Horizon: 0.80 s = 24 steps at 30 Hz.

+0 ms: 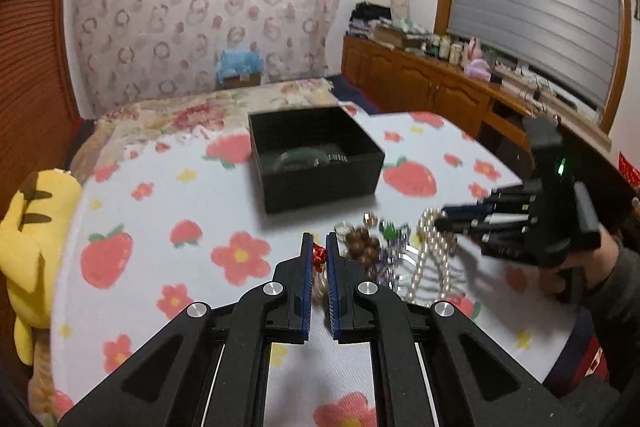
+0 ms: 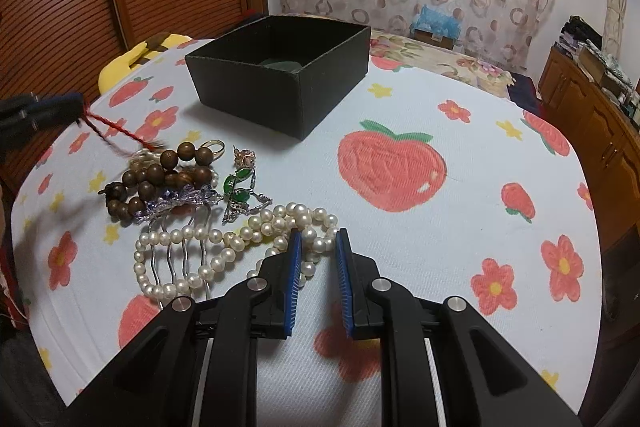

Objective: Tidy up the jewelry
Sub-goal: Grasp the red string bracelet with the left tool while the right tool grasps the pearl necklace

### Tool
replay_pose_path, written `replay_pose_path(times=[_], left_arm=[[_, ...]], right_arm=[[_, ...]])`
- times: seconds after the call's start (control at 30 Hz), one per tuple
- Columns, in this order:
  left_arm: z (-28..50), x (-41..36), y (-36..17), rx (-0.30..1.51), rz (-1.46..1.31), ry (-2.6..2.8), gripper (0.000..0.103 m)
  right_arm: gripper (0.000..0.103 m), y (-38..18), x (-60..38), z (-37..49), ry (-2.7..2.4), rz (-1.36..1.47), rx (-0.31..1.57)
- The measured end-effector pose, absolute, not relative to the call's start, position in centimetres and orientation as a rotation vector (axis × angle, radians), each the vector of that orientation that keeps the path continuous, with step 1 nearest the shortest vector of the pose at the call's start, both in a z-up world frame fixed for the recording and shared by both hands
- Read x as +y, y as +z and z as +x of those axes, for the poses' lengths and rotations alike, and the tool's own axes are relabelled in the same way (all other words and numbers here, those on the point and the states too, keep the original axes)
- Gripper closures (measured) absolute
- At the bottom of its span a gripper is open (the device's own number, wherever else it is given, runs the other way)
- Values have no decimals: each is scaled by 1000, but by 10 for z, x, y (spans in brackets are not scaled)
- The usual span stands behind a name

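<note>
Right gripper (image 2: pixel 317 241) jaws parted over pearl necklace (image 2: pixel 224 247) lower centre, left gripper (image 1: pixel 319 247) jaws nearly closed on red cord (image 2: pixel 116 129), black box (image 2: pixel 280 75) upper centre.

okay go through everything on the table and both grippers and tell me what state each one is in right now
Black box: open, lidless, a greenish bangle inside.
Red cord: pulled taut by the left gripper, shut on it.
Right gripper: open over the pearl necklace, which lies loose.
Wooden bead bracelet: lying in the pile.
Hair comb: flat, under pearls.
</note>
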<state>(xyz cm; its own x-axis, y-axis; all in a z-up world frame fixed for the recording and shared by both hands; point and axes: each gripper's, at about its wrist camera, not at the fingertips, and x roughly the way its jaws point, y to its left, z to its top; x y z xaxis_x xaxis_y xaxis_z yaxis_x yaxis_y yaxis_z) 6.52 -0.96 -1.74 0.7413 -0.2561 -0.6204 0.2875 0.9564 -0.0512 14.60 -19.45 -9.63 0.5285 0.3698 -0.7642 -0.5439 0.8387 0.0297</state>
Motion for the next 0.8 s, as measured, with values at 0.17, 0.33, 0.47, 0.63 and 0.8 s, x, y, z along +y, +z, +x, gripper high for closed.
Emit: replay_pose_path(times=[0.17, 0.33, 0.47, 0.63, 0.8], left_arm=[[71, -4, 5, 640, 55, -295, 98], [69, 1, 29, 599, 40, -315, 98], [68, 1, 39, 576, 48, -311, 98], [68, 1, 40, 575, 48, -311, 98], [72, 2, 41, 581, 45, -306, 98]], right_arm=[[90, -95, -196, 147, 564, -207, 852], [94, -90, -196, 145, 573, -198, 836], [95, -78, -197, 144, 584, -199, 806], [94, -51, -197, 139, 604, -190, 749], [95, -22, -195, 131, 614, -205, 687]])
